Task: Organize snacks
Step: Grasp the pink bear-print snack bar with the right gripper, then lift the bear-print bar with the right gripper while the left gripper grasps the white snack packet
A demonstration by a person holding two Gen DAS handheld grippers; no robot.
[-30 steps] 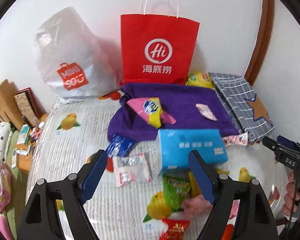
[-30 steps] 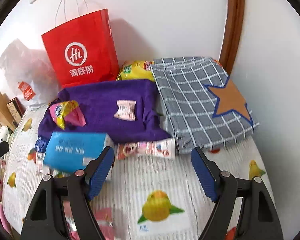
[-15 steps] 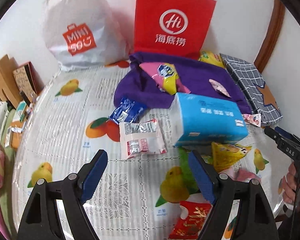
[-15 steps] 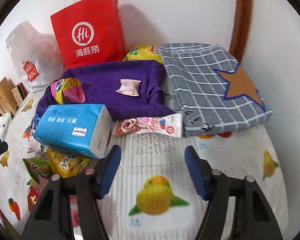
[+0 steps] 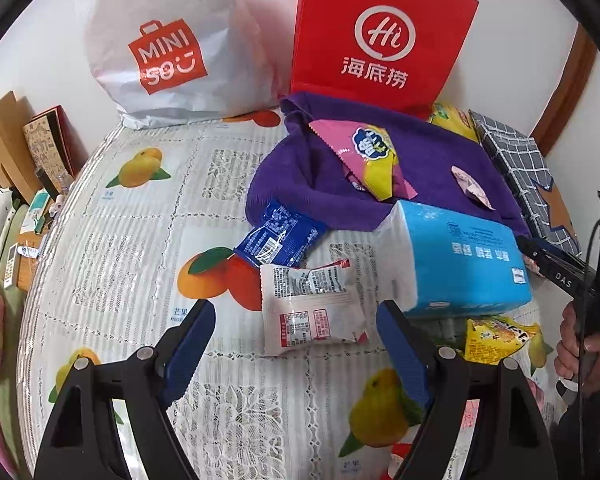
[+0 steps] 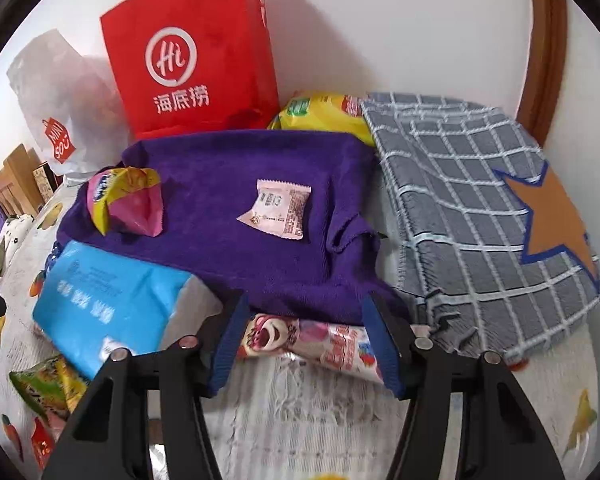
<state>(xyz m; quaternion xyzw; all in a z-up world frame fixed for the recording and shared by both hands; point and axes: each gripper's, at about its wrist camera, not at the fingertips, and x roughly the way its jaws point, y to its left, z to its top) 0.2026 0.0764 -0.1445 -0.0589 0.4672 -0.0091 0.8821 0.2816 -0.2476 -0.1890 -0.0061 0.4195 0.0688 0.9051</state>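
My left gripper (image 5: 296, 350) is open just above a white snack packet (image 5: 310, 306) on the fruit-print tablecloth (image 5: 140, 220); a blue packet (image 5: 278, 240) lies behind it. My right gripper (image 6: 306, 340) is open, its fingers either side of a long pink strawberry-bear packet (image 6: 312, 340) at the edge of the purple towel (image 6: 220, 248). On the towel lie a pink-and-yellow bag (image 6: 126, 200) and a small pink sachet (image 6: 278, 206). A blue tissue pack (image 6: 108, 300) lies to the left.
A red paper bag (image 5: 380, 36) and a white Miniso bag (image 5: 168, 44) stand against the wall. A grey checked cloth with a star (image 6: 488, 216) lies at the right, a yellow bag (image 6: 324, 110) behind it. Green and yellow snack bags (image 6: 48, 384) lie under the tissue pack.
Both grippers have moved forward and down towards the table. The left now hovers over the white packet; the right has narrowed and straddles the pink strawberry-bear packet.
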